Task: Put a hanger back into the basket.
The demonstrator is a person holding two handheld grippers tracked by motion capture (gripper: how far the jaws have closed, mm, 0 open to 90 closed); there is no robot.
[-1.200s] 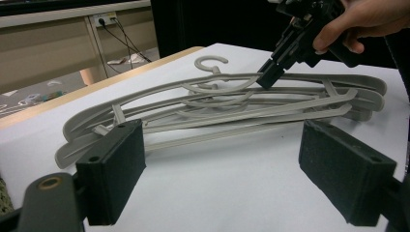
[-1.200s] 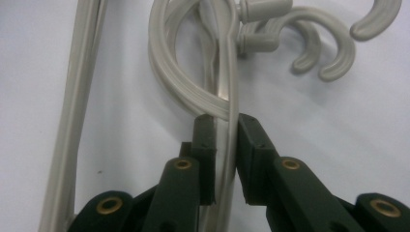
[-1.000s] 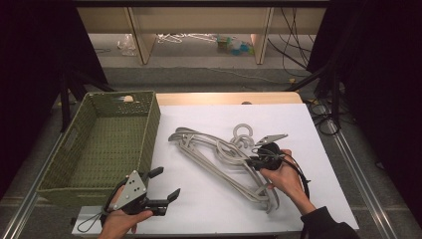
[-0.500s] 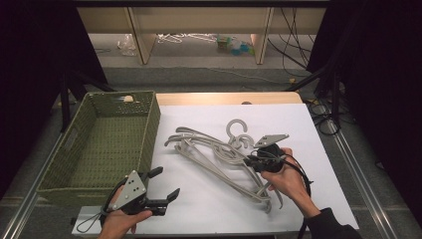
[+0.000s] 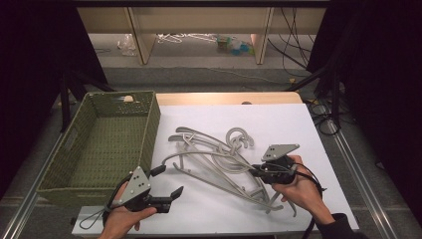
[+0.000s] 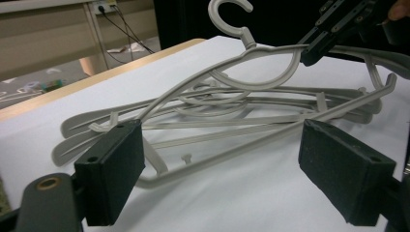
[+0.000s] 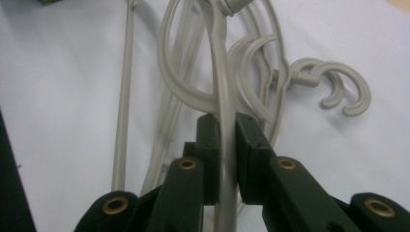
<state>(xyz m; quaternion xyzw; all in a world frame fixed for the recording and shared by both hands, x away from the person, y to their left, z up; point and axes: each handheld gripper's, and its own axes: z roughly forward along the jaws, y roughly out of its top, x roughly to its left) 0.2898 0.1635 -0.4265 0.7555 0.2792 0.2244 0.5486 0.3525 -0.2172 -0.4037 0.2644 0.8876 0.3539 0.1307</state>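
Right gripper point(image 5: 255, 172) clamped on top hanger point(image 7: 220, 87), which is tilted up off the hanger pile point(image 5: 214, 157) mid-table on the white tabletop point(image 5: 298, 129). Left gripper point(image 5: 166, 181) jaws wide apart, empty, near the green basket point(image 5: 94, 149).
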